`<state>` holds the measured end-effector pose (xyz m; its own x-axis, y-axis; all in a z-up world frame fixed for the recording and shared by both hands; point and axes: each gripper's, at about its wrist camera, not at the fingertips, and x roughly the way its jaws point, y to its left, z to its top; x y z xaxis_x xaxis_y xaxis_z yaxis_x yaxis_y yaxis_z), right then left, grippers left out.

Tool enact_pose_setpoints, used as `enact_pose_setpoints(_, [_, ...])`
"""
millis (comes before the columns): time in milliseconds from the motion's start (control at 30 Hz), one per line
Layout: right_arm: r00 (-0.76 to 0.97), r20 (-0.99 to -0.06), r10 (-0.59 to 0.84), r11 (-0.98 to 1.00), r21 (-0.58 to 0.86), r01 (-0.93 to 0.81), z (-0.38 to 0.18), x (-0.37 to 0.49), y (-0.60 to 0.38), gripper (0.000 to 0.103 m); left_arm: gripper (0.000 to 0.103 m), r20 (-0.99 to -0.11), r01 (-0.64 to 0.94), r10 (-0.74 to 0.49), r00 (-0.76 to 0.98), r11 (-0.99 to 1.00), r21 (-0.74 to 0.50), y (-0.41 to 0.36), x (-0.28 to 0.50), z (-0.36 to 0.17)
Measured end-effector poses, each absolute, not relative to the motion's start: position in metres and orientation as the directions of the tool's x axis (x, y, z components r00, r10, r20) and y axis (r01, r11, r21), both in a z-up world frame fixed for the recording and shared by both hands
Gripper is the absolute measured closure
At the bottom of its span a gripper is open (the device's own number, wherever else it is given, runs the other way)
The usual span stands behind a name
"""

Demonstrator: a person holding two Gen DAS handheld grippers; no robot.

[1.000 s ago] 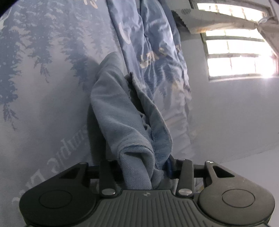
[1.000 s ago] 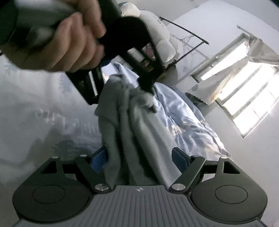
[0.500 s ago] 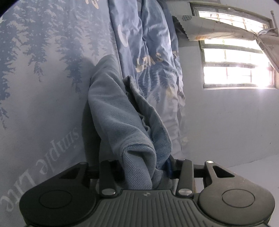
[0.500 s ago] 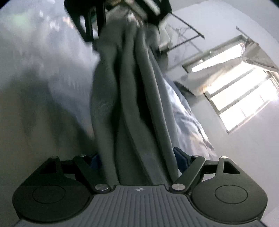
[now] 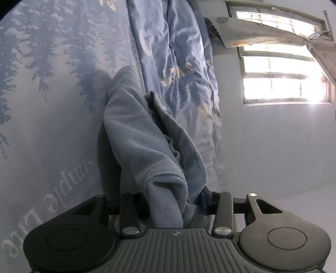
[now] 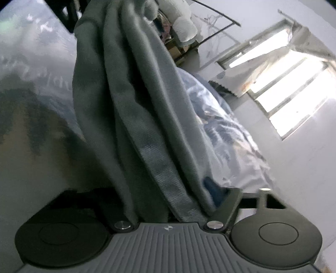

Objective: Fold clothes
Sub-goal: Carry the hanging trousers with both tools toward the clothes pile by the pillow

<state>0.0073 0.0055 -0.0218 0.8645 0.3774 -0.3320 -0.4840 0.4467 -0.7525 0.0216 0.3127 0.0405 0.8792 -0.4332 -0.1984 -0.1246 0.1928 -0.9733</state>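
left gripper [image 5: 174,201]: the jaws are clamped on a bunched fold of the grey-blue garment [image 5: 145,138]. the cloth fills the gap between the two fingers, and a blue finger pad [image 5: 202,202] shows at the right edge of the fold. from the jaws the garment runs away from the camera in a thick twisted roll, in front of the bed sheet [image 5: 52,105], which is pale blue with a tree print and lettering. whether the far end touches the sheet cannot be told. to the right of the garment lies a crumpled blue duvet [image 5: 184,63] with pale lettering. further right stand a white wall and a bright barred window [image 5: 283,79] with a curtain [image 5: 273,31] drawn across its top.

right gripper [image 6: 168,205]: the jaws are closed on the same garment [image 6: 130,94], which passes between the fingers in several long folds and covers the left finger entirely. this view is blurred. the garment stretches up from the jaws to the top edge of the frame, where dark gripper parts [image 6: 67,12] meet it. the sheet [image 6: 31,63] is at left, the duvet [image 6: 220,126] at right of the cloth, the window [image 6: 294,84] at far right.
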Motion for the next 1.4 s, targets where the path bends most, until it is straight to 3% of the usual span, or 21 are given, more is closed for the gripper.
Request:
enact_pose_setpoints(133, [0.857,-0.357,0.371,0.502,-0.699,-0.509,-0.001,0.011,-0.001,0.052,0.065,-0.194,-0.106,-0.433,0.880,0.219,-0.970,0.309,0.020,0.049])
enact_pose_setpoints(367, [0.879,-0.304,0.368,0.543,-0.696,-0.469,0.041,-0.008,-0.020,0.066,0.066,-0.135,0.007,-0.458,0.879,0.296,-0.955,0.291,0.003,0.093])
enact_pose_setpoints(600, [0.920,-0.238,0.310,0.578,-0.721,-0.382,0.084,-0.035,-0.090,0.070,0.066,-0.112,0.109,-0.520,0.847,0.376,-0.920,0.238,-0.008,0.143])
enact_pose_setpoints(867, [0.959,-0.161,0.233,0.610,-0.744,-0.273,0.135,-0.061,-0.174,0.071,0.066,-0.092,0.214,-0.639,0.764,0.384,-0.898,0.127,0.028,0.201])
enact_pose_setpoints(1167, [0.998,-0.064,0.015,0.608,-0.792,-0.060,0.209,-0.009,-0.323,0.071,0.067,-0.043,0.369,-0.780,0.625,0.343,-0.864,-0.043,0.126,0.264])
enact_pose_setpoints(1400, [0.991,-0.008,-0.135,0.533,-0.844,0.066,0.228,0.047,-0.425,0.070,0.067,0.032,0.448,-0.829,0.559,0.270,-0.852,-0.154,0.193,0.250])
